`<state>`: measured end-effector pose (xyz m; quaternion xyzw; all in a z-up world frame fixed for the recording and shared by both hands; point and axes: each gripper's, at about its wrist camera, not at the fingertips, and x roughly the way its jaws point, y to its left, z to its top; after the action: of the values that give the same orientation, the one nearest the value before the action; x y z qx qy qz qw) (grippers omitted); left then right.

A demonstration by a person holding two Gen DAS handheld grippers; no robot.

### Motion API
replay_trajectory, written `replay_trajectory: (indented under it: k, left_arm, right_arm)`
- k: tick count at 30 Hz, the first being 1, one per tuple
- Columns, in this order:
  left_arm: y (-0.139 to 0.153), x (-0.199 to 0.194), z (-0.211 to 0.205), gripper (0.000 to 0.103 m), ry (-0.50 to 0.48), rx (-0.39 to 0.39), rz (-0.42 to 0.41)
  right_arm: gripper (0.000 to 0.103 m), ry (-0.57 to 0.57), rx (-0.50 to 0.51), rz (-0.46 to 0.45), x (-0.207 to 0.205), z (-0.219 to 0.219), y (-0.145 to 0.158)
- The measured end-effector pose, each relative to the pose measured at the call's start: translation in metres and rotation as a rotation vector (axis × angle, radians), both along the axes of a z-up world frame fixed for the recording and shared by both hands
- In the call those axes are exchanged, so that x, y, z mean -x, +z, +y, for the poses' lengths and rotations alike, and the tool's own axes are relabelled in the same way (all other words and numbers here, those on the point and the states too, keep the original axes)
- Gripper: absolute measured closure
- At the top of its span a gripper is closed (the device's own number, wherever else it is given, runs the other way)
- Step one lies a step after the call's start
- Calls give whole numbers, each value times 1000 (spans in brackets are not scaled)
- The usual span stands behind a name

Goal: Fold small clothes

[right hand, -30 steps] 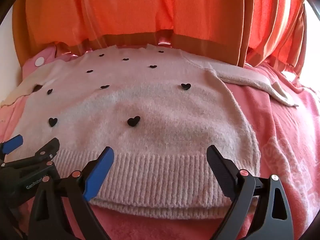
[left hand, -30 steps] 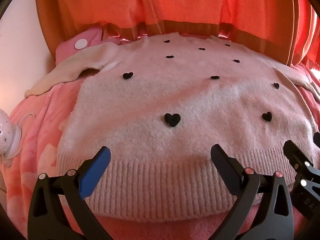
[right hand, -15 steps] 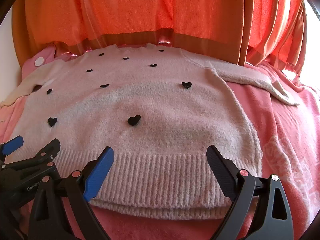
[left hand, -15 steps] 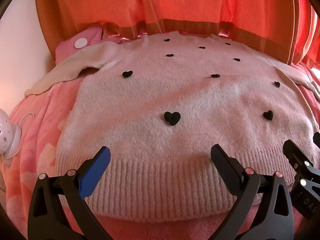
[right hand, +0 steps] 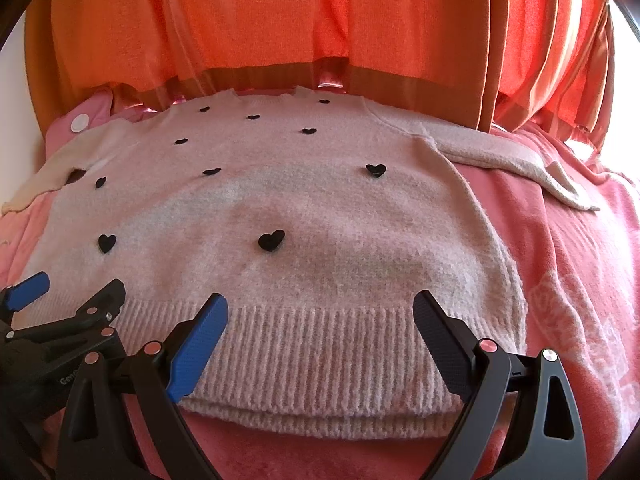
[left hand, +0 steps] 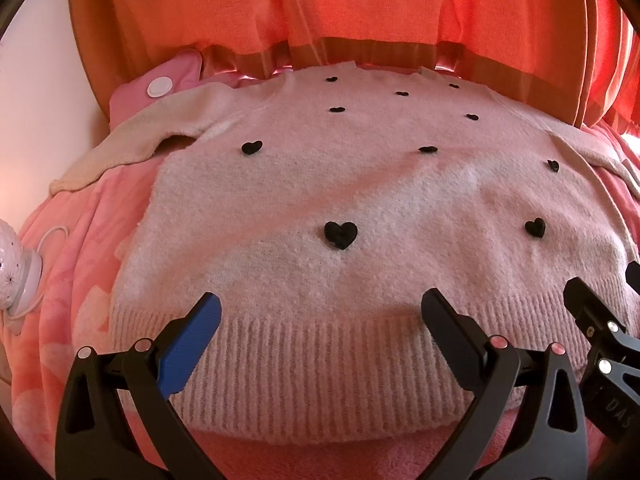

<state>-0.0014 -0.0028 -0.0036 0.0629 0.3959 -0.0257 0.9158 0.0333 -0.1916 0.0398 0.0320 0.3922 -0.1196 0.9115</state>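
Note:
A small pale pink knitted sweater (left hand: 360, 200) with black hearts lies flat, front up, on a pink blanket (left hand: 72, 280); its ribbed hem (left hand: 320, 360) is nearest me and both sleeves spread outwards. My left gripper (left hand: 320, 312) hovers open just above the hem's left half, nothing between its fingers. My right gripper (right hand: 320, 314) hovers open over the hem's right half (right hand: 320, 360) of the same sweater (right hand: 300, 208). Each gripper shows at the edge of the other's view: the right gripper (left hand: 600, 320) and the left gripper (right hand: 68, 296).
Orange curtains (left hand: 360, 8) hang right behind the sweater's neckline. A pink item with a white round button (left hand: 160, 86) lies at the back left. A white lamp-like object with a cord (left hand: 16, 272) sits at the left edge by a pale wall. Pink blanket (right hand: 580, 280) extends to the right.
Both grippers have crept slightly forward over the hem; the sweater has not moved and both grippers stay open.

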Motion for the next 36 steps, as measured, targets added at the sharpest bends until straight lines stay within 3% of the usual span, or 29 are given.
replay_trajectory:
  k: [36]
  left_arm:
    - [-1, 5, -9, 5, -4, -3, -6]
  right_arm:
    - [12, -2, -4, 0, 0, 1, 1]
